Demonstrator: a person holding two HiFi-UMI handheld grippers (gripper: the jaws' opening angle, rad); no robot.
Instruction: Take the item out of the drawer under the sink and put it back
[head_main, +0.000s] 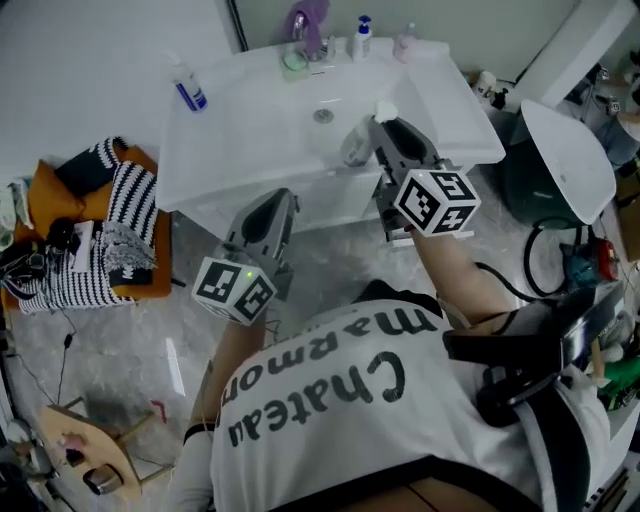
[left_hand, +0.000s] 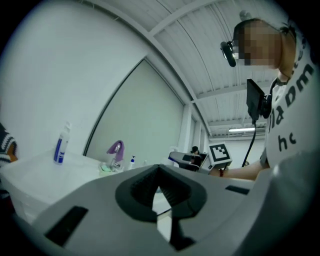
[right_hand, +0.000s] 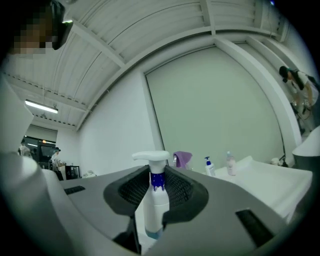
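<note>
In the head view, your right gripper (head_main: 372, 128) holds the pump bottle (head_main: 356, 143) over the sink (head_main: 250, 120). Your left gripper (head_main: 283, 205) hangs lower, in front of the sink's front edge. In the left gripper view, your left gripper (left_hand: 161, 200) has its jaws barely apart, a thin slit with nothing in it, and the sink lies beyond them. In the right gripper view, your right gripper (right_hand: 152, 220) has its jaws closed partway onto the bottle (right_hand: 156, 192), which stands upright between them with its pump head above the pads.
</note>
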